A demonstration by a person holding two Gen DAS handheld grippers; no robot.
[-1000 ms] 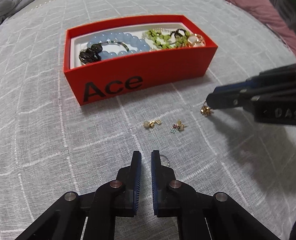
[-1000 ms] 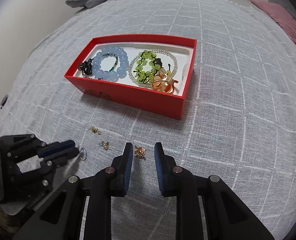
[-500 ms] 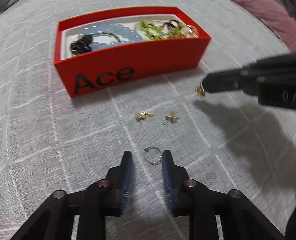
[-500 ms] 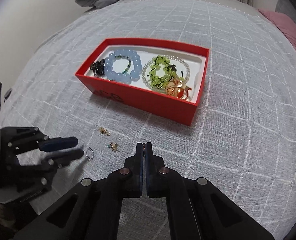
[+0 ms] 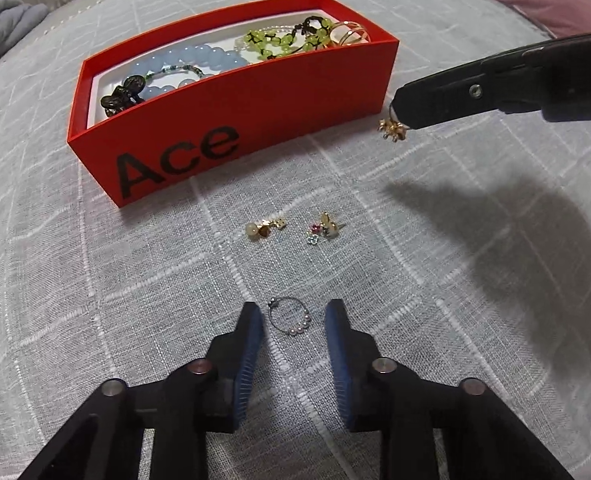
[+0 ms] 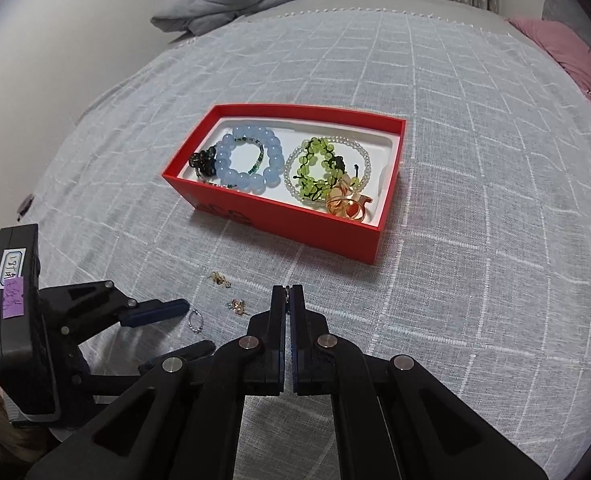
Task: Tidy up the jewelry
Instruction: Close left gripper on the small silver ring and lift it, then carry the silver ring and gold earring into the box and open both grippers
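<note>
A red box marked "Ace" holds a blue bead bracelet, a green bead bracelet and gold pieces. My left gripper is open, its jaws either side of a small silver ring on the cloth. My right gripper is shut on a small gold earring and holds it in the air beside the box's right end. Two more earrings lie on the cloth: a pearl-and-gold one and a multicoloured one.
A grey checked cloth covers the rounded surface. A grey folded blanket lies at the far left and a pink one at the far right.
My right gripper shut on the gold earring and lifted it off the cloth toward the box. My left gripper opened wide around the silver ring.
</note>
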